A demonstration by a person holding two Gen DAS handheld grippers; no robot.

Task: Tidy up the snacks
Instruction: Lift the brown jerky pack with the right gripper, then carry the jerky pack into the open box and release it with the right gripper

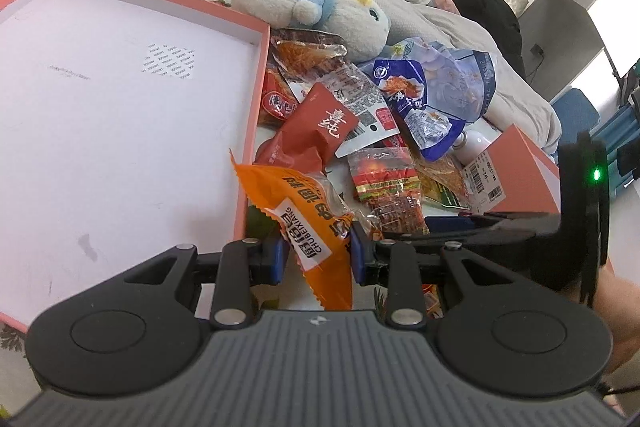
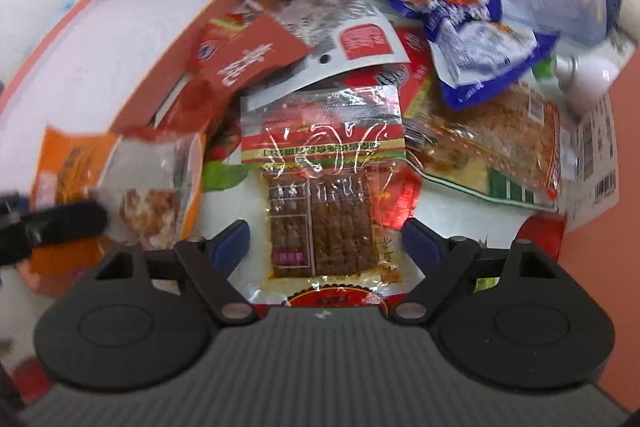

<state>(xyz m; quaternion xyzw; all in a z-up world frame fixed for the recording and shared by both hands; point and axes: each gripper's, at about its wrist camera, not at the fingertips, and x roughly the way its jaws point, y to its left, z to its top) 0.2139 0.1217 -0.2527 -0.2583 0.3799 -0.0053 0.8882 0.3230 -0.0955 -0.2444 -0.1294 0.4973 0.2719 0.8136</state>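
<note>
Two grippers, one packet each.
Left gripper pinches orange packet; right gripper gapes wide, empty, straddling clear jerky pack, long axis running up-frame.

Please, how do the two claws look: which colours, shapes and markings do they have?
Both the left claw and the right claw are black, with blue pads, silver rivets, round side discs and a grey ribbed body. In the left view, the right unit shows a green light.

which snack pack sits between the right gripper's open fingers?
The clear pack with brown strips and a red-yellow band, lying flat between the right gripper. The orange pack is clamped by the left gripper.
</note>
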